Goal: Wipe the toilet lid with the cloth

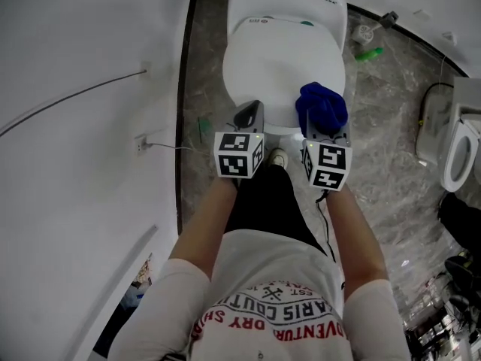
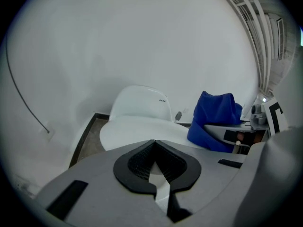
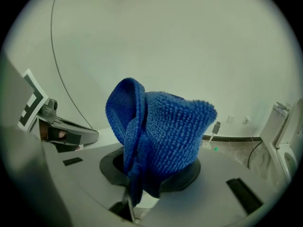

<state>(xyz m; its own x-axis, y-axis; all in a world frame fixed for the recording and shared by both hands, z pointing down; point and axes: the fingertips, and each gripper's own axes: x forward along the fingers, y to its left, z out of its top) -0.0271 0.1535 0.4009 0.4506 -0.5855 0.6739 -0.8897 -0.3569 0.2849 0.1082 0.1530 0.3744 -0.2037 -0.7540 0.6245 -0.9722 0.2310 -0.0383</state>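
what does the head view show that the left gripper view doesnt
Only the head view: the person's shoe, a second toilet at the right edge, and a green item on the floor. Only the left gripper view: the left hand-held gripper with jaws together, nothing between them. Both: the closed toilet lid and the blue cloth held in the right hand-held gripper.

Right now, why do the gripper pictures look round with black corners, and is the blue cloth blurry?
Left gripper view: a wide lens curves the wall and darkens the corners. Right gripper view: same dark rim, yet the cloth is sharp, weave showing. Head view: even light, no strong glare on the toilet lid.
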